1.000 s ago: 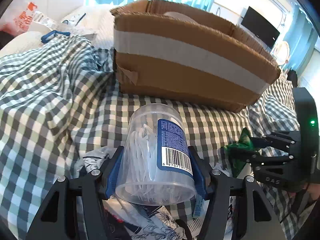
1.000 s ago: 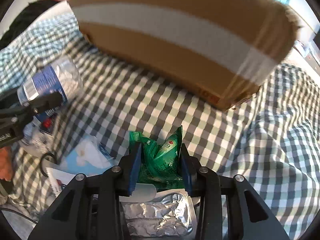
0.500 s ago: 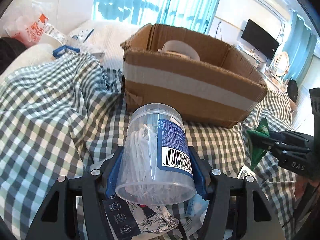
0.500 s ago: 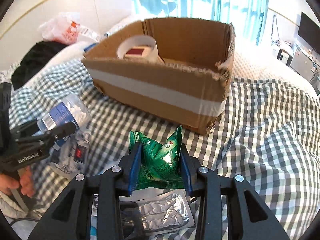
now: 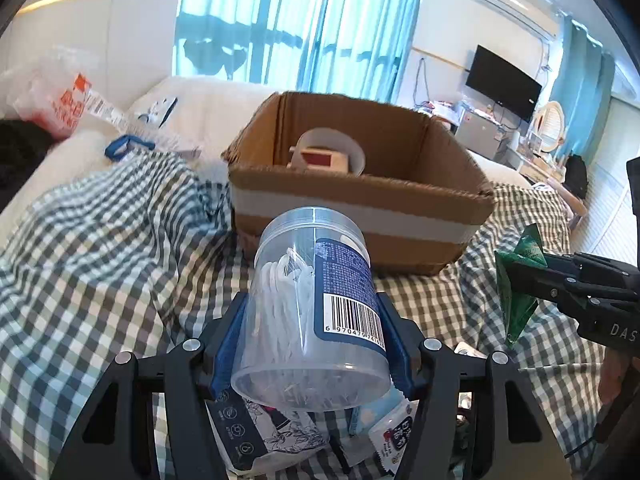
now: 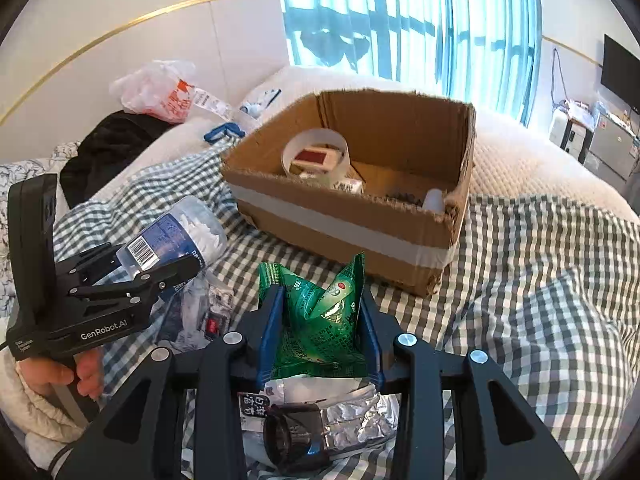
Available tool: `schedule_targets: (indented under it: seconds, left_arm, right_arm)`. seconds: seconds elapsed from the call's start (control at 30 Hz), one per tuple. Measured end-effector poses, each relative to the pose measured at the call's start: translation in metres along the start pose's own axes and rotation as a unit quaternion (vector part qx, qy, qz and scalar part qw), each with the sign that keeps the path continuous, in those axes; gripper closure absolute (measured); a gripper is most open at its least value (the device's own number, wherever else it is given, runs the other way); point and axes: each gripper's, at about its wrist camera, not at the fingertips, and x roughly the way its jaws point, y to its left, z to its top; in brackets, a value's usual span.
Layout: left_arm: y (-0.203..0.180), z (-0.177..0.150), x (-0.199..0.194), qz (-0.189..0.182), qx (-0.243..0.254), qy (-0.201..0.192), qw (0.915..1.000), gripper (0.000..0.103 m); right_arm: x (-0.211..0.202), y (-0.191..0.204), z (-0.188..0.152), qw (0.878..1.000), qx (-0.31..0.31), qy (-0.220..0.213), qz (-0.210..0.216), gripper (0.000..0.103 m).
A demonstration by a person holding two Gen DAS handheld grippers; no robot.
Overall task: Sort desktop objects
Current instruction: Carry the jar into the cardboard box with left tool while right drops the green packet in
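My left gripper [image 5: 314, 336] is shut on a clear plastic jar [image 5: 316, 304] of white floss picks with a blue label, held above the checked cloth; the jar also shows in the right wrist view [image 6: 176, 236]. My right gripper [image 6: 320, 320] is shut on a green snack packet [image 6: 320, 320], which also shows in the left wrist view [image 5: 518, 280]. An open cardboard box [image 5: 360, 208] with a white tape band stands ahead of both grippers, also in the right wrist view [image 6: 340, 216]. It holds a white tape roll [image 6: 316, 152] and small items.
Below the grippers lie a foil blister pack [image 6: 352, 420], a dark cap [image 6: 292, 436] and printed sachets [image 5: 260, 436] on the checked cloth [image 5: 100, 260]. A plastic bag [image 6: 156, 92] and a blue clip [image 6: 224, 132] lie behind on the white bed.
Both grippers have risen and drawn back from the box with their objects held. The box's open top and contents have come into view.
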Motion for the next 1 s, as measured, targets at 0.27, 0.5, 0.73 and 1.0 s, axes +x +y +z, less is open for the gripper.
schedule_targets:
  seconds: [0.27, 0.5, 0.73, 1.0]
  left_arm:
    - [-0.011, 0.038, -0.010, -0.014, 0.012, -0.033, 0.9993, 0.040]
    - [-0.022, 0.069, -0.007, -0.014, 0.035, -0.059, 0.9975, 0.040]
    - [-0.031, 0.091, 0.008, -0.021, 0.052, -0.066, 0.9962, 0.040]
    - [-0.037, 0.112, 0.028, -0.025, 0.056, -0.067, 0.9959, 0.040]
  right_arm:
    - [-0.021, 0.001, 0.032, 0.999, -0.018, -0.034, -0.008, 0.068]
    - [-0.027, -0.006, 0.052, 0.998, -0.020, -0.052, -0.016, 0.068]
    - [-0.019, -0.018, 0.074, 0.998, -0.017, -0.057, -0.022, 0.068]
    - [-0.011, -0.035, 0.096, 0.997, 0.004, -0.068, -0.040, 0.068]
